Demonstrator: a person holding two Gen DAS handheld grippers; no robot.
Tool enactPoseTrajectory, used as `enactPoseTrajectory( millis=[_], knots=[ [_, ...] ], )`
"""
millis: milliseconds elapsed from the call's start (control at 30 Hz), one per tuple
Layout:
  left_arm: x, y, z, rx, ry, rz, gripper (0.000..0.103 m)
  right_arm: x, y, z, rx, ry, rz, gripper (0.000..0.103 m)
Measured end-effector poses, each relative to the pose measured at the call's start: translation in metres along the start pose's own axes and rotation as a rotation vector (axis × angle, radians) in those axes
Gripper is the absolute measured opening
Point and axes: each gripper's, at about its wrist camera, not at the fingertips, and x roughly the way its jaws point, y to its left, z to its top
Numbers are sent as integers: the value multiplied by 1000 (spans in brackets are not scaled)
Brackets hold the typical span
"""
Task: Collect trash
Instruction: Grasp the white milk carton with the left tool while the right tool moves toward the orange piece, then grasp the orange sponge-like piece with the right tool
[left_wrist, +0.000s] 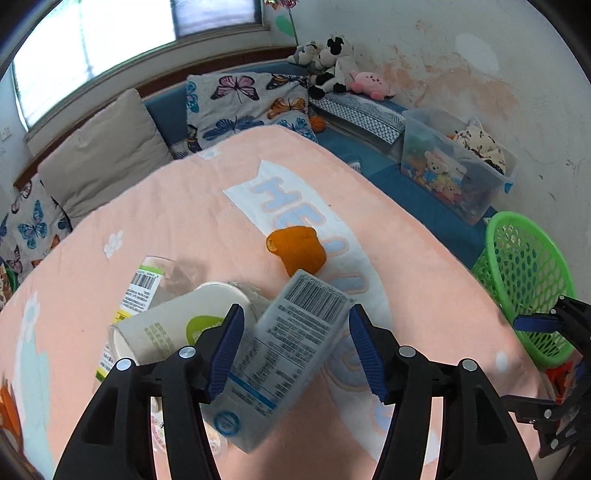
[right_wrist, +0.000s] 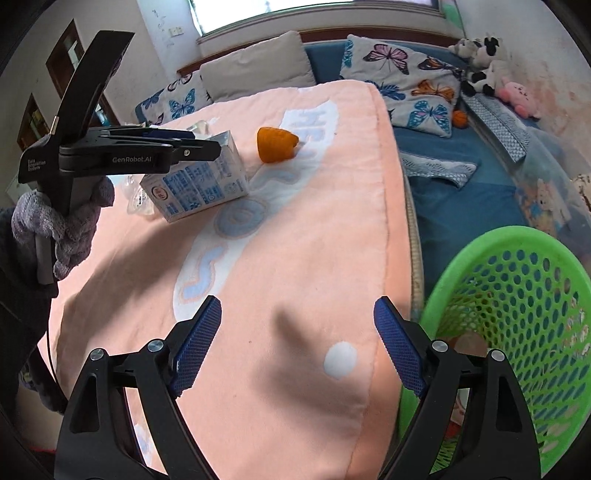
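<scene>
My left gripper (left_wrist: 295, 350) hangs open over a white and blue milk carton (left_wrist: 306, 314) lying on the peach blanket (left_wrist: 184, 221). The carton sits between the pads; the right pad stands clear of it. A white paper cup (left_wrist: 173, 328) and a clear crumpled bottle (left_wrist: 151, 284) lie to the carton's left. An orange peel (left_wrist: 297, 251) lies just beyond. In the right wrist view my right gripper (right_wrist: 297, 343) is open and empty above the blanket's near corner, beside a green mesh basket (right_wrist: 517, 295). The carton (right_wrist: 199, 184), peel (right_wrist: 277, 144) and left gripper (right_wrist: 207, 147) show there too.
A gloved hand (right_wrist: 66, 221) holds the left gripper's handle. Butterfly pillows (left_wrist: 243, 103), plush toys (left_wrist: 332, 62) and a clear storage box (left_wrist: 454, 166) lie on the blue mattress (right_wrist: 461, 192) behind and to the right. The green basket (left_wrist: 524, 266) stands off the blanket's right edge.
</scene>
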Motion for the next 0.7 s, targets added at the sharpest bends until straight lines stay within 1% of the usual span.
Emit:
enactPoseTrajectory(
  millis=[433, 600, 700],
  knots=[
    [7, -12, -6, 118, 15, 63, 57, 7, 2, 9, -15, 6, 1, 84],
    [13, -20, -6, 169, 28, 111, 57, 4, 0, 14, -17, -5, -11, 84],
    [12, -21, -6, 159, 19, 120, 53, 0, -2, 17, -17, -19, -22, 84]
  ],
)
